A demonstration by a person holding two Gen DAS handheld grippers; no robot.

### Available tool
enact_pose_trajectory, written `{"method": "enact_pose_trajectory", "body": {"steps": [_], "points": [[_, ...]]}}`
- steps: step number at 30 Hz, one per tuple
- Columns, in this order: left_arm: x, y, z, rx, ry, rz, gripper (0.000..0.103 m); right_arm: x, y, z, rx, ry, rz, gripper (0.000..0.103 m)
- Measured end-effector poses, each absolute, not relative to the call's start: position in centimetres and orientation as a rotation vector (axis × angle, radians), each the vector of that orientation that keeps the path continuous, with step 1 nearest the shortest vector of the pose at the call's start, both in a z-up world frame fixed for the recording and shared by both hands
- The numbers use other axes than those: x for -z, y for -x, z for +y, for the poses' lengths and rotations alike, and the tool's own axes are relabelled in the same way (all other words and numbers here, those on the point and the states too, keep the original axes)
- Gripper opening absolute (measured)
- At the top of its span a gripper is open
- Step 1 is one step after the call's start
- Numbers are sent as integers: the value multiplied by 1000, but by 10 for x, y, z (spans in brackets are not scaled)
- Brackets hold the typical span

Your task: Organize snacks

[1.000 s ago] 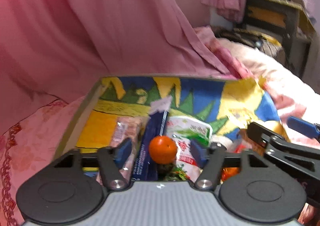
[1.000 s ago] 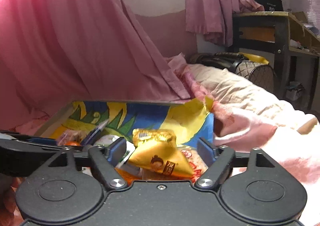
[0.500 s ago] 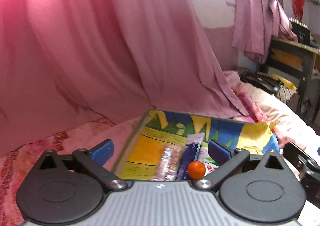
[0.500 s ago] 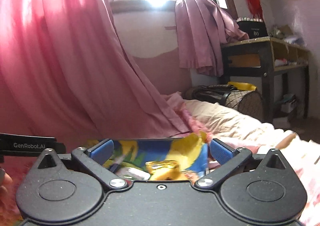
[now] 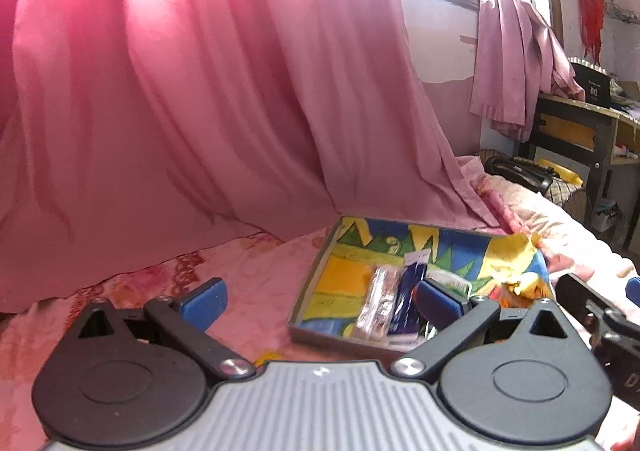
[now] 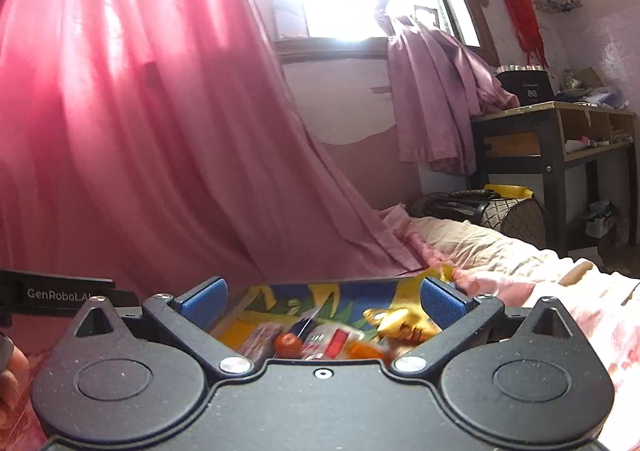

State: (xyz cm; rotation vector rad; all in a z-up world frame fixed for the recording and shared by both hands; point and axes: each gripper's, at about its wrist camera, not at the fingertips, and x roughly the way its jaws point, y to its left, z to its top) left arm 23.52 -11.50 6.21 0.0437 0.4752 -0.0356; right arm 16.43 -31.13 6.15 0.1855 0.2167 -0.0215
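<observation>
At the lower right of the left wrist view, a colourful tray point(image 5: 320, 283) sits on the pink bedspread point(image 5: 240, 271), holding a clear-wrapped snack point(image 5: 378, 305) beside a dark blue packet point(image 5: 408, 299); the left gripper point(image 5: 320, 301) gapes fully wide, empty; low in the right wrist view, the right gripper point(image 6: 322, 301) is equally spread, gripping nothing, above an orange fruit point(image 6: 287, 345) and yellow packet point(image 6: 400, 323).
</observation>
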Motion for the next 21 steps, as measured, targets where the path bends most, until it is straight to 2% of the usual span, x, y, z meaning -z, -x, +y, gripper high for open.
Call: {"method": "enact_pose_trajectory", "body": {"steps": [11, 21], "points": [[-56, -186, -73, -8, -114, 480, 103, -54, -121, -257, -69, -78, 261, 102], [-28, -165, -25, -58, -137, 549, 103, -40, -93, -213, -146, -23, 348, 102]]}}
